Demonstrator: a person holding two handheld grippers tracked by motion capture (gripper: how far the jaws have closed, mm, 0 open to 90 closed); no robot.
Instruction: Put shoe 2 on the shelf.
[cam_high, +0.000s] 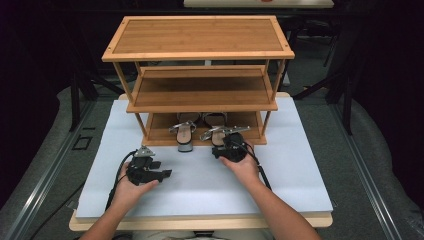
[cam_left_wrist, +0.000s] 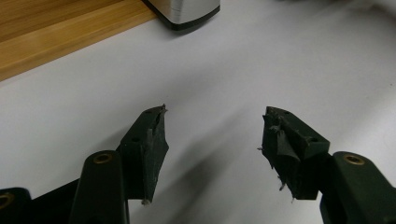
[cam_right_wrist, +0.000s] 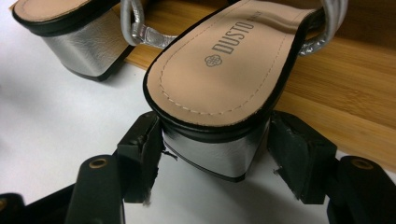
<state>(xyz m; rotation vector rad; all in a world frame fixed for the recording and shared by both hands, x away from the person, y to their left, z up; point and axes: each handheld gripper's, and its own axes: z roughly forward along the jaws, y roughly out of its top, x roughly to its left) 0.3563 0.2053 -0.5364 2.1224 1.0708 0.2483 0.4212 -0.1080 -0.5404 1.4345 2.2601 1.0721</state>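
Observation:
A pair of silver block-heel sandals rests on the bottom shelf of a bamboo shoe rack (cam_high: 200, 35), heels jutting out over the white table top. My right gripper (cam_high: 228, 141) is open, its jaws on either side of the right sandal's (cam_high: 217, 131) silver heel. In the right gripper view, the right gripper (cam_right_wrist: 215, 140) flanks that heel closely, below the right sandal's tan insole (cam_right_wrist: 224, 65). The left sandal (cam_high: 184, 132) stands beside it, its heel (cam_right_wrist: 79, 42) apart from the jaws. My left gripper (cam_high: 162, 170) lies open on the table, nothing between its jaws (cam_left_wrist: 215, 126).
The rack's two upper shelves (cam_high: 200, 90) are bare. The white board (cam_high: 300, 165) covers the table, its front edge near the person's forearms. The bottom shelf's wooden lip (cam_right_wrist: 355, 79) sits just behind the right gripper's jaws. The left sandal's heel (cam_left_wrist: 187, 11) shows ahead of the left gripper.

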